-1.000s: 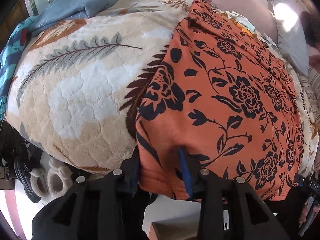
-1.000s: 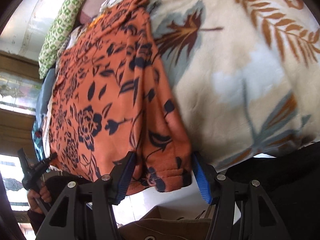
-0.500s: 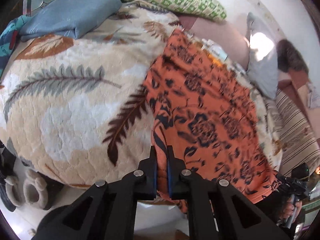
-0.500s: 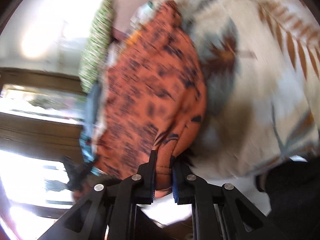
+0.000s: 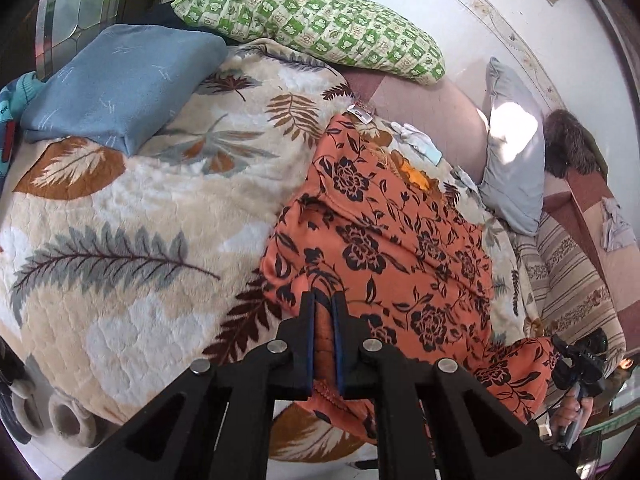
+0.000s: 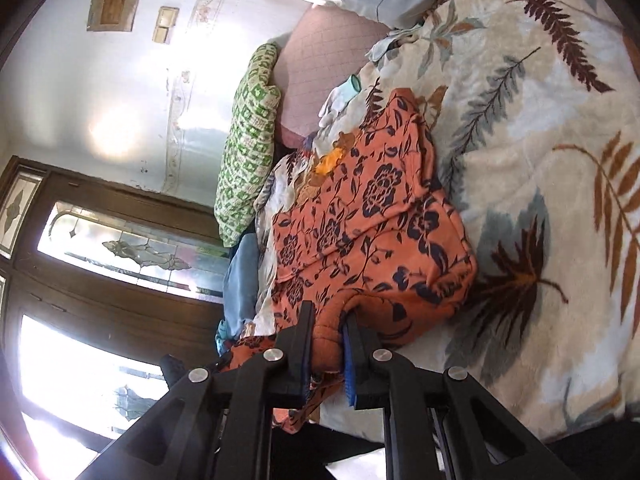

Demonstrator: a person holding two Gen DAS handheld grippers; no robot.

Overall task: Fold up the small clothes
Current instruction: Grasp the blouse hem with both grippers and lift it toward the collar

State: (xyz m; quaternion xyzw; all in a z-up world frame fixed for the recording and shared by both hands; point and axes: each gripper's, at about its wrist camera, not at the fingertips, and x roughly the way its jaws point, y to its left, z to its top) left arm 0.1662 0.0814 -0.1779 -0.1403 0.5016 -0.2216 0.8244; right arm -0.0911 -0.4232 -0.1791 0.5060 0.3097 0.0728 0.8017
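An orange garment with a dark floral print (image 5: pixel 400 240) (image 6: pixel 360 216) lies across a leaf-patterned blanket (image 5: pixel 120 220) (image 6: pixel 540 160) on a bed. My left gripper (image 5: pixel 323 300) is shut on the garment's near hem at one corner, the fabric pinched between its blue pads and lifted off the blanket. My right gripper (image 6: pixel 326 312) is shut on the hem at the other corner, a thick fold bunched between its fingers. The right gripper (image 5: pixel 576 364), held by a hand, also shows at the lower right of the left wrist view. The lifted hem sags between the two grips.
A folded blue cloth (image 5: pixel 116 80) lies at the blanket's far left. A green-checked pillow (image 5: pixel 312 28) (image 6: pixel 248 140) and a grey pillow (image 5: pixel 512 148) lean against the pink headboard (image 5: pixel 432 112). A white glove (image 6: pixel 340 96) lies beyond the garment. Slippers (image 5: pixel 64 416) sit on the floor.
Both grippers closed on the garment's near hem, then rose and tipped up, lifting the hem off the blanket edge. More of the headboard, pillows and wall came into view.
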